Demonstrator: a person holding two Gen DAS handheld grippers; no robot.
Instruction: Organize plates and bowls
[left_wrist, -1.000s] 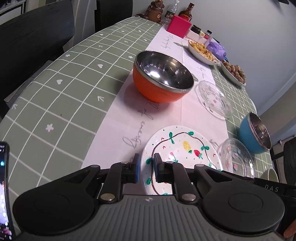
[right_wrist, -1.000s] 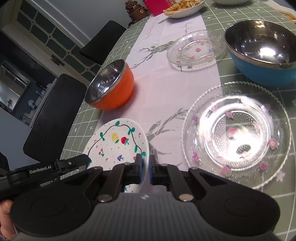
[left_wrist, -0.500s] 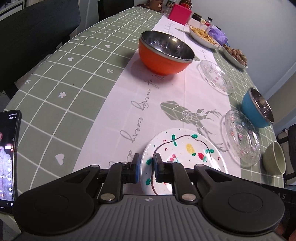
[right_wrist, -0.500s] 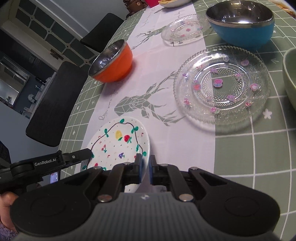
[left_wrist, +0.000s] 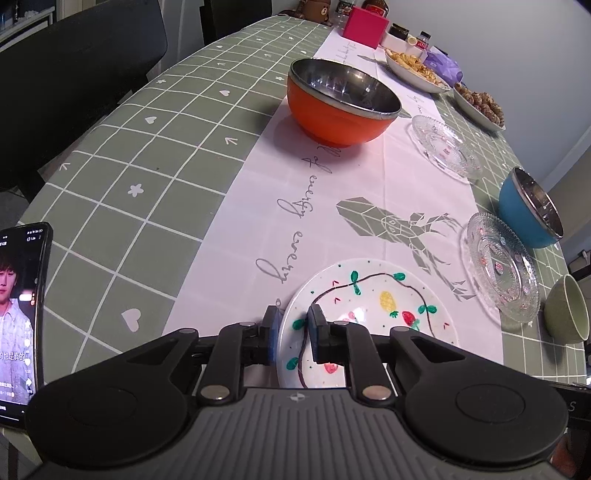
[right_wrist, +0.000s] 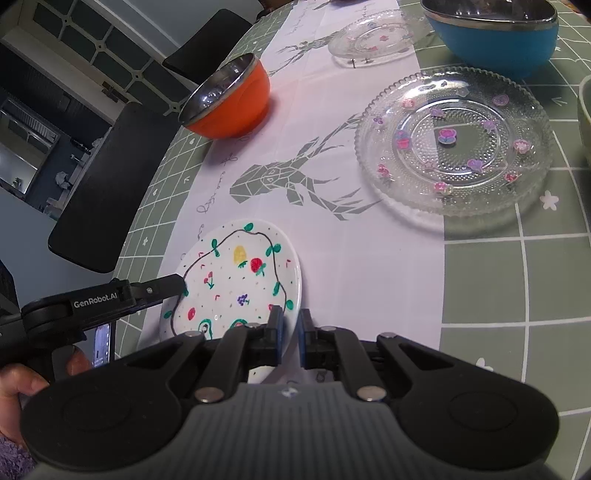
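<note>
The white round ceramic plate with painted fruit (left_wrist: 373, 314) is gripped at opposite rims by the left hand-held gripper (left_wrist: 291, 336) and the right hand-held gripper (right_wrist: 290, 334), near the clear glass plate (right_wrist: 454, 144).

The painted plate (left_wrist: 373, 306) lies on the table runner (left_wrist: 354, 184) at its near end. From the plate, the steel-lined bowl (left_wrist: 341, 101) stands well beyond, also on the runner. To the plate's right a glass plate (left_wrist: 500, 269) lies near it, half off the runner; beyond that sits a second steel-lined bowl (left_wrist: 530, 212), and a cup (left_wrist: 567, 314) just right of it. Another glass plate (left_wrist: 445, 147) lies far beyond, right of the first bowl. A phone (left_wrist: 20, 317) lies well left of the painted plate.
</note>
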